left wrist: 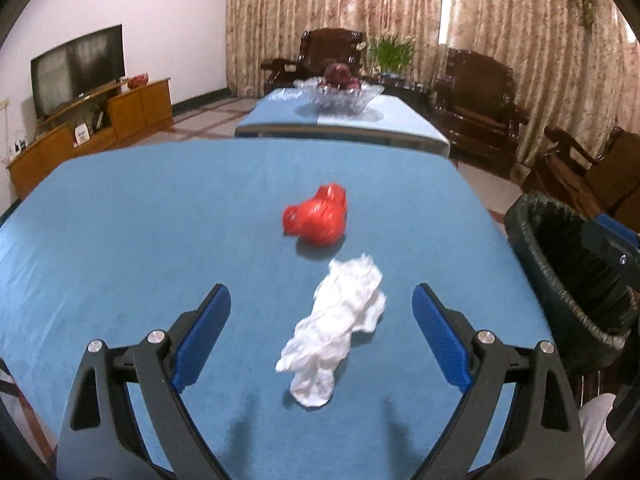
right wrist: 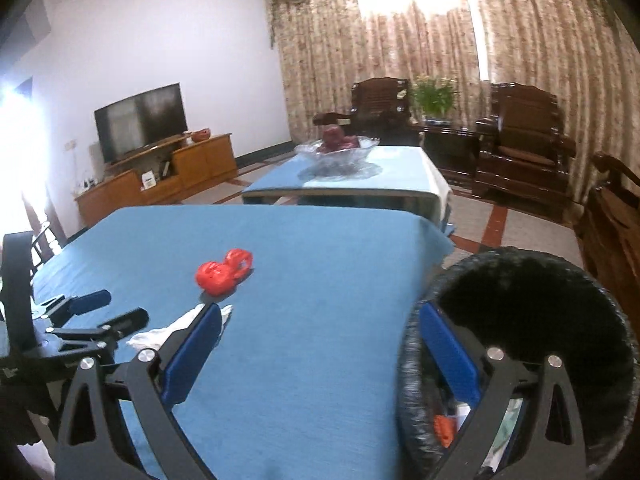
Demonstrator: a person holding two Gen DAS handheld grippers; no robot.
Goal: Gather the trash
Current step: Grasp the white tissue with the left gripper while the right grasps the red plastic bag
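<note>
The left tool [left wrist: 322, 312] is hanging spread around the crumpled tissue [left wrist: 334, 328], which looks light and soft; pinching its bunched middle seems best. The right tool [right wrist: 320, 340] is hovering spread and empty beside the bin [right wrist: 520, 272].

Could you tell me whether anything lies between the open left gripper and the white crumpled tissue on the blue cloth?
Nothing visible does: the left gripper has its jaws wide open with the white tissue lying between them on the blue tablecloth.

Both wrist views face forward, low over the table [left wrist: 120, 216] — sharing its blue top.
</note>
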